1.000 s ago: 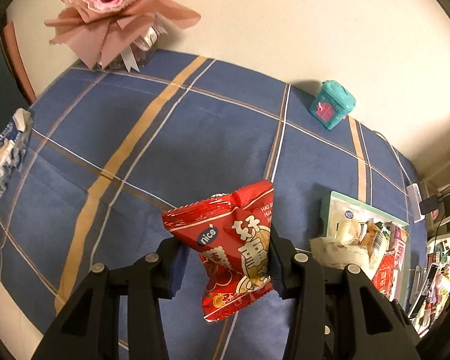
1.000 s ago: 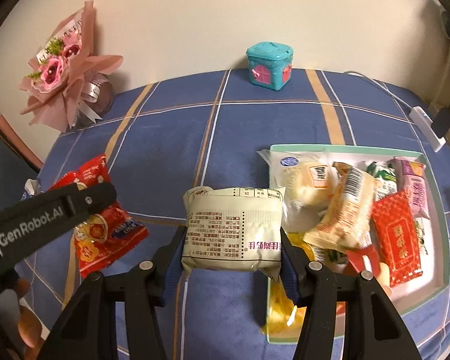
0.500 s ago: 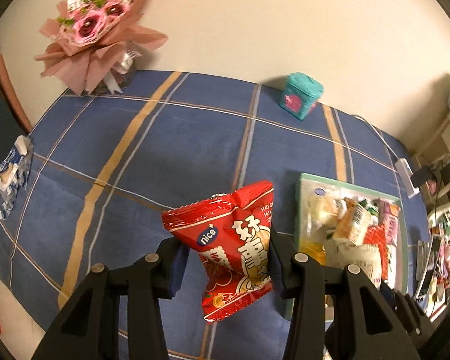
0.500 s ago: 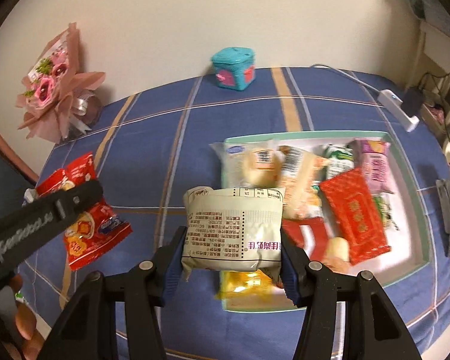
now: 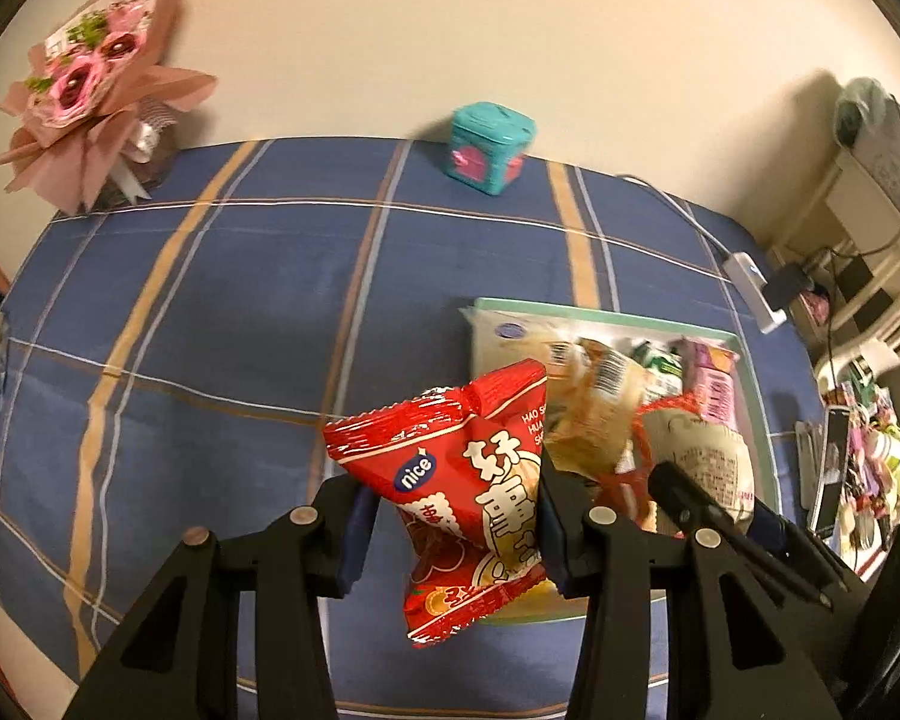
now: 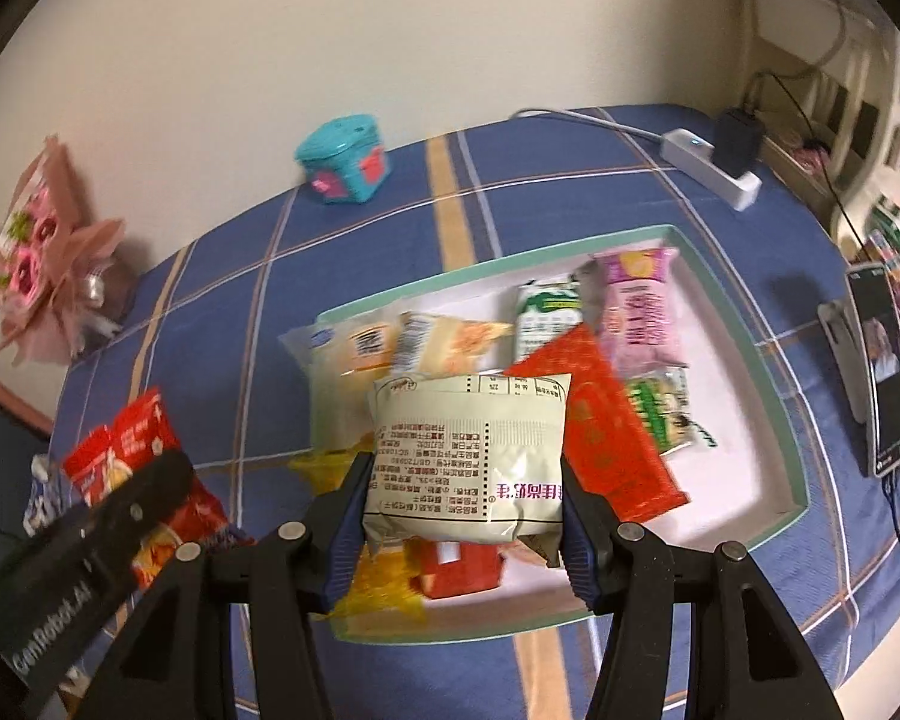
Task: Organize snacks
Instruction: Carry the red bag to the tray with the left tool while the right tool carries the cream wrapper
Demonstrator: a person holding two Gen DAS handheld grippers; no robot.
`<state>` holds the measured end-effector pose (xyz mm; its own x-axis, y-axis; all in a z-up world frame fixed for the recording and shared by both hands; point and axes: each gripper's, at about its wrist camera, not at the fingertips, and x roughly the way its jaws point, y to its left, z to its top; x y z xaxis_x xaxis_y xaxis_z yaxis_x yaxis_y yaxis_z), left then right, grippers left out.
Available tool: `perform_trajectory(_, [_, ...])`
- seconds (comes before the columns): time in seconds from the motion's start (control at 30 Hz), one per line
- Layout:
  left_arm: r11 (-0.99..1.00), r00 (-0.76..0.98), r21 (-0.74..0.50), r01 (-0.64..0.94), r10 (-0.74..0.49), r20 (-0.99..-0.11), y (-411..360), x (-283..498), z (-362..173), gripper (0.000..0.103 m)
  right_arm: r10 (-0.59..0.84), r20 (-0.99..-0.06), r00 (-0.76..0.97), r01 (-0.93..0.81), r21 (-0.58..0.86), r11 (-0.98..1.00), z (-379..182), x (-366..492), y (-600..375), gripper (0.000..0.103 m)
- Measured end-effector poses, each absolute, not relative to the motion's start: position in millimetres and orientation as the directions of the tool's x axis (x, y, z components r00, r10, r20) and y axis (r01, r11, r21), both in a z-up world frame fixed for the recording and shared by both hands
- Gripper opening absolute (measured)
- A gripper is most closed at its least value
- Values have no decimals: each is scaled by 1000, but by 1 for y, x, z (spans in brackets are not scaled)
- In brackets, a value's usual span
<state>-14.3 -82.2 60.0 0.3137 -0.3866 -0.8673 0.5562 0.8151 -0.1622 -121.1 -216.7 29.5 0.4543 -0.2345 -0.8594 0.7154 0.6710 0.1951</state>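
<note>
Gripping a snack in each hand

Left gripper (image 5: 453, 525) clamps the red bag (image 5: 462, 486) above the blue cloth (image 5: 240, 312), beside the tray (image 6: 798, 480). Right gripper (image 6: 462, 519) squeezes the cream pack (image 6: 468, 450) right over the tray's heap of snacks

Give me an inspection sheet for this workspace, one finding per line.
Surface: blue plaid tablecloth, wall behind.
Job's things: green-rimmed tray crowded with snack packets; red snack bag and cream packet held in the air.
Clutter: teal box, pink bouquet, phone.
Grippers: left gripper shut on the bag; right gripper shut on the packet, above the tray.
Cables: white power strip with cord on the table.
Surroundings: cluttered shelving at right.
</note>
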Motion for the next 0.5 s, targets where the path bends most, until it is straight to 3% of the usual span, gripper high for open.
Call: perform_trajectory(0.5, [783, 286, -145, 605, -383, -878, -122, -27, 42, 48, -238, -872, 427, 780, 222, 584, 16, -153, -262, 59])
